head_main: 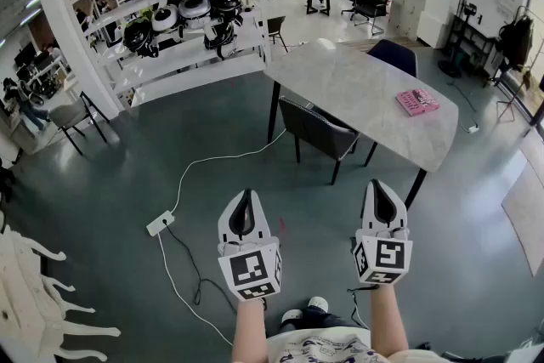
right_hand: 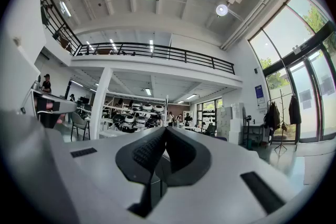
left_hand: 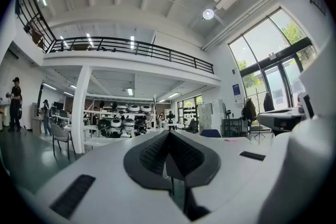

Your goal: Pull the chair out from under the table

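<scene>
A dark padded chair (head_main: 316, 130) with black legs is tucked under the near long edge of the grey table (head_main: 357, 85). Both grippers hover level over the floor, well short of the chair. My left gripper (head_main: 246, 201) is shut with nothing between its jaws, below and left of the chair. My right gripper (head_main: 380, 190) is shut and empty too, below and right of it, near the table's front leg. In the left gripper view the left gripper (left_hand: 169, 136) points across the hall; in the right gripper view the right gripper (right_hand: 163, 132) does the same.
A pink flat object (head_main: 416, 102) lies on the table. A blue chair (head_main: 393, 55) stands at the far side. A white power strip (head_main: 160, 223) and its cable (head_main: 212, 161) cross the floor to my left. White shelves (head_main: 191, 38) with round devices stand behind; another chair (head_main: 72, 116) is left.
</scene>
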Action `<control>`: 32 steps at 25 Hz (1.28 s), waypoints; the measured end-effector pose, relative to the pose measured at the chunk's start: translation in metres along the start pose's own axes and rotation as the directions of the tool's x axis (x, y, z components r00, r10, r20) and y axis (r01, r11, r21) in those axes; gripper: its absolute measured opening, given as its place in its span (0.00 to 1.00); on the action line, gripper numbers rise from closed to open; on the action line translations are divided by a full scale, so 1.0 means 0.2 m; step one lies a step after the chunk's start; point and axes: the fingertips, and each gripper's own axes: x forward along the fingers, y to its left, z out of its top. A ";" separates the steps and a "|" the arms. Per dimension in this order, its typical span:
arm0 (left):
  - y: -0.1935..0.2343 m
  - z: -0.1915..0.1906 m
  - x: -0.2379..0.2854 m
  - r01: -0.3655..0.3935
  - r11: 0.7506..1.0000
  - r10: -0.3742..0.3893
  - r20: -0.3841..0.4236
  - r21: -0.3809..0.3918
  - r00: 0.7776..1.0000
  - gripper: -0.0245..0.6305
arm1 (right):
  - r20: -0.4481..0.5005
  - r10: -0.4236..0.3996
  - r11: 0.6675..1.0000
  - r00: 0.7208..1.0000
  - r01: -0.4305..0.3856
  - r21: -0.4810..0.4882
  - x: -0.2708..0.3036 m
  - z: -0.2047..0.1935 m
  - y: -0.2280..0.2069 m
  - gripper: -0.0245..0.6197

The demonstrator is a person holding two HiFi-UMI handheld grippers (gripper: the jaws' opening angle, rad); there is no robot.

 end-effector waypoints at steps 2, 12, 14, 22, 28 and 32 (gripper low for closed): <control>0.00 -0.02 0.00 -0.001 1.000 0.001 -0.002 0.001 1.000 0.06 | -0.001 0.001 1.000 1.000 -0.001 0.002 0.00 -0.01 0.00 0.05; -0.01 -0.03 0.04 -0.020 1.000 0.020 -0.011 0.004 1.000 0.06 | 0.001 0.010 1.000 1.000 -0.010 0.001 0.04 -0.02 -0.02 0.05; -0.01 -0.04 0.06 -0.023 1.000 0.023 -0.013 0.006 1.000 0.06 | 0.004 0.004 1.000 1.000 -0.004 0.001 0.05 -0.03 -0.03 0.05; -0.07 -0.07 0.11 -0.003 1.000 0.003 0.000 -0.020 1.000 0.30 | -0.010 0.064 0.998 0.998 -0.064 0.002 0.13 -0.09 -0.07 0.29; -0.06 -0.10 0.15 -0.001 1.000 0.001 -0.015 -0.009 1.000 0.43 | -0.037 0.112 0.994 0.993 -0.113 -0.011 0.22 -0.14 -0.05 0.37; -0.04 -0.12 0.20 -0.011 1.000 0.012 -0.022 0.005 1.000 0.43 | -0.052 0.123 0.992 0.991 -0.123 0.002 0.28 -0.18 -0.06 0.37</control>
